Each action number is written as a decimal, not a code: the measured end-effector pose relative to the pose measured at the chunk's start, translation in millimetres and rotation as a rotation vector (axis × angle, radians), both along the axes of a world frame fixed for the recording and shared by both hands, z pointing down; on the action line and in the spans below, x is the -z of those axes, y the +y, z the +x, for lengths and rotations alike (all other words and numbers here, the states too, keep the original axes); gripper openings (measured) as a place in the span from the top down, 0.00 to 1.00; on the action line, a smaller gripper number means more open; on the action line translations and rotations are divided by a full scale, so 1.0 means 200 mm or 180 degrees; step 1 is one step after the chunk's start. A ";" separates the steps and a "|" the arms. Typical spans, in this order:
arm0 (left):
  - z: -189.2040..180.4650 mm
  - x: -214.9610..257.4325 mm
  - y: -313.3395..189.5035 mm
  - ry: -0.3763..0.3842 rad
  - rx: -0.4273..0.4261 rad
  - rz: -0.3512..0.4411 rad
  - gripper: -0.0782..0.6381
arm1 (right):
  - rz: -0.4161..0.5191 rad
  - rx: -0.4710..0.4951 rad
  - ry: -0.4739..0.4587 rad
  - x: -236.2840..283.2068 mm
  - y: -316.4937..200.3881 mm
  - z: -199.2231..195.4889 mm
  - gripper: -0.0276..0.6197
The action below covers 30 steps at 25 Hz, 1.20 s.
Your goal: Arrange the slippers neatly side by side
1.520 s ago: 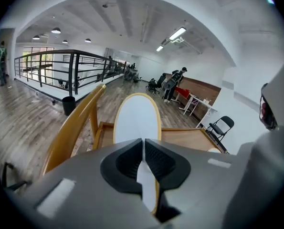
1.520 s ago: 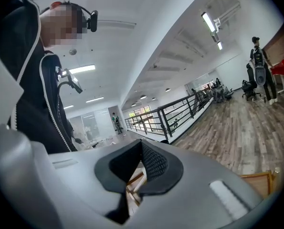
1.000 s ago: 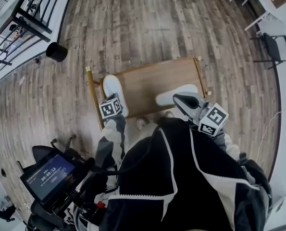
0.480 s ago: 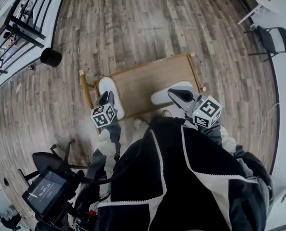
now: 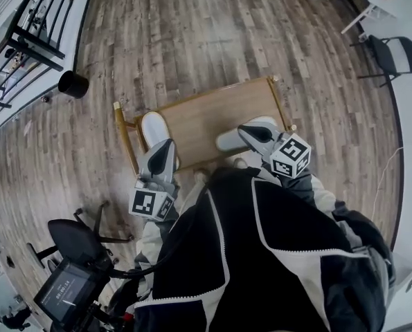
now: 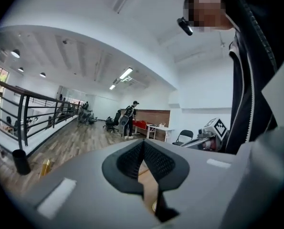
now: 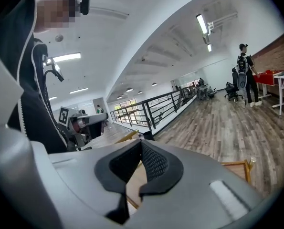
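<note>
Two white slippers lie on a low wooden platform (image 5: 206, 113), far apart. The left slipper (image 5: 152, 126) is near the platform's left edge, and the right slipper (image 5: 231, 141) is near its front right. My left gripper (image 5: 161, 156) hovers high over the left slipper's near end and hides part of it. Its jaws have just been closing and are now shut, with nothing between them (image 6: 142, 144). My right gripper (image 5: 253, 134) is shut and empty above the right slipper's near end (image 7: 142, 144). Neither slipper shows in the gripper views.
Gold posts stand at the platform's corners (image 5: 118, 107). A black bin (image 5: 73, 84) and a railing (image 5: 25, 26) are at the left, and a folding chair (image 5: 394, 55) at the right. An office chair (image 5: 74, 237) and a screen (image 5: 66, 290) are at my lower left. A person stands far off (image 7: 243, 73).
My left gripper has lifted off the left slipper and drawn back toward me, empty; its cube looms larger. My right gripper has sunk a little over the right slipper.
</note>
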<state>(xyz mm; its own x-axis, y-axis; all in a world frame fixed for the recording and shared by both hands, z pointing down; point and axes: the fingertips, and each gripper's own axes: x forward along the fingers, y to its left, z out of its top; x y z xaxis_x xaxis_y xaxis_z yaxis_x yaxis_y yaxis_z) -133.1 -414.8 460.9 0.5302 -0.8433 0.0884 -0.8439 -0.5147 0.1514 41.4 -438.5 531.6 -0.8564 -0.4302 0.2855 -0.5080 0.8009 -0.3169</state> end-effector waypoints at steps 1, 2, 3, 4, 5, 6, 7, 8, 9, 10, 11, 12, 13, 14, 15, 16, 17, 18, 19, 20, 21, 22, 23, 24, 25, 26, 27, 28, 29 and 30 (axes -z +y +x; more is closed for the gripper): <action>0.02 0.03 0.02 -0.0025 -0.0034 0.0051 0.87 | 0.0010 0.0032 -0.0010 0.00 0.00 -0.02 0.95; 0.03 0.05 0.04 -0.0044 -0.0060 0.0088 0.87 | 0.0017 0.0057 -0.0016 0.00 0.00 -0.03 0.95; 0.04 0.06 0.05 -0.0058 -0.0083 0.0107 0.87 | 0.0017 0.0075 -0.0017 0.00 0.01 -0.04 0.95; 0.05 0.07 0.05 -0.0067 -0.0106 0.0110 0.87 | 0.0011 0.0085 -0.0014 0.00 0.00 -0.04 0.95; 0.06 0.06 0.05 -0.0061 -0.0126 0.0099 0.87 | -0.0002 0.0085 -0.0009 -0.01 0.00 -0.04 0.95; 0.06 0.06 0.05 -0.0029 -0.0144 0.0083 0.87 | -0.0027 0.0072 -0.0002 -0.03 0.00 -0.04 0.95; 0.07 0.07 0.05 0.0024 -0.0160 0.0072 0.87 | -0.0067 0.0043 0.0011 -0.04 0.00 -0.02 0.95; 0.07 0.09 0.06 0.0073 -0.0174 0.0073 0.87 | -0.0132 0.0001 0.0029 -0.07 0.00 0.00 0.95; 0.08 0.10 0.06 0.0100 -0.0184 0.0083 0.87 | -0.0230 -0.0048 0.0052 -0.11 0.00 0.02 0.89; 0.08 0.11 0.06 0.0107 -0.0192 0.0092 0.87 | -0.0361 -0.0104 0.0084 -0.16 0.00 0.04 0.81; 0.07 0.12 0.06 0.0107 -0.0200 0.0102 0.87 | -0.0513 -0.0169 0.0124 -0.22 0.00 0.07 0.77; 0.07 0.12 0.06 0.0108 -0.0208 0.0114 0.87 | -0.0670 -0.0243 0.0165 -0.29 0.01 0.10 0.75; 0.07 0.12 0.05 0.0105 -0.0216 0.0126 0.87 | -0.0829 -0.0326 0.0199 -0.36 0.02 0.14 0.74; 0.07 0.12 0.05 0.0095 -0.0227 0.0136 0.87 | -0.0991 -0.0414 0.0217 -0.44 0.03 0.18 0.73; 0.08 0.11 0.05 0.0081 -0.0247 0.0147 0.87 | -0.1156 -0.0507 0.0218 -0.51 0.04 0.22 0.72; 0.10 0.11 0.05 0.0071 -0.0277 0.0166 0.87 | -0.1325 -0.0609 0.0205 -0.58 0.05 0.26 0.71; 0.12 0.12 0.05 0.0076 -0.0311 0.0203 0.87 | -0.1499 -0.0722 0.0179 -0.65 0.06 0.30 0.70; 0.13 0.14 0.06 0.0094 -0.0344 0.0257 0.87 | -0.1677 -0.0843 0.0141 -0.72 0.07 0.34 0.69; 0.14 0.16 0.06 0.0103 -0.0371 0.0304 0.87 | -0.1857 -0.0972 0.0093 -0.79 0.08 0.37 0.69; 0.15 0.16 0.06 0.0084 -0.0389 0.0324 0.87 | -0.2031 -0.1103 0.0044 -0.86 0.08 0.41 0.69; 0.15 0.15 0.07 0.0039 -0.0396 0.0321 0.87 | -0.2181 -0.1229 0.0007 -0.92 0.09 0.44 0.69; 0.15 0.15 0.08 0.0006 -0.0398 0.0328 0.87 | -0.2297 -0.1342 -0.0010 -0.98 0.08 0.47 0.69; 0.15 0.16 0.08 0.0008 -0.0399 0.0360 0.87 | -0.2382 -0.1435 -0.0009 -1.02 0.08 0.50 0.68; 0.15 0.17 0.08 0.0025 -0.0403 0.0390 0.87 | -0.2451 -0.1509 0.0000 -1.06 0.07 0.51 0.68; 0.15 0.17 0.08 0.0025 -0.0408 0.0379 0.87 | -0.2520 -0.1574 0.0008 -1.10 0.06 0.52 0.69; 0.14 0.16 0.09 0.0004 -0.0414 0.0333 0.87 | -0.2597 -0.1642 0.0012 -1.14 0.06 0.53 0.68; 0.13 0.14 0.09 -0.0032 -0.0420 0.0280 0.87 | -0.2676 -0.1714 0.0009 -1.17 0.06 0.54 0.68; 0.13 0.13 0.10 -0.0077 -0.0424 0.0238 0.87 | -0.2749 -0.1780 -0.0005 -1.20 0.06 0.55 0.68; 0.13 0.12 0.10 -0.0115 -0.0426 0.0220 0.87 | -0.2812 -0.1834 -0.0033 -1.23 0.05 0.55 0.68; 0.13 0.13 0.10 -0.0140 -0.0427 0.0223 0.87 | -0.2868 -0.1878 -0.0072 -1.25 0.03 0.55 0.68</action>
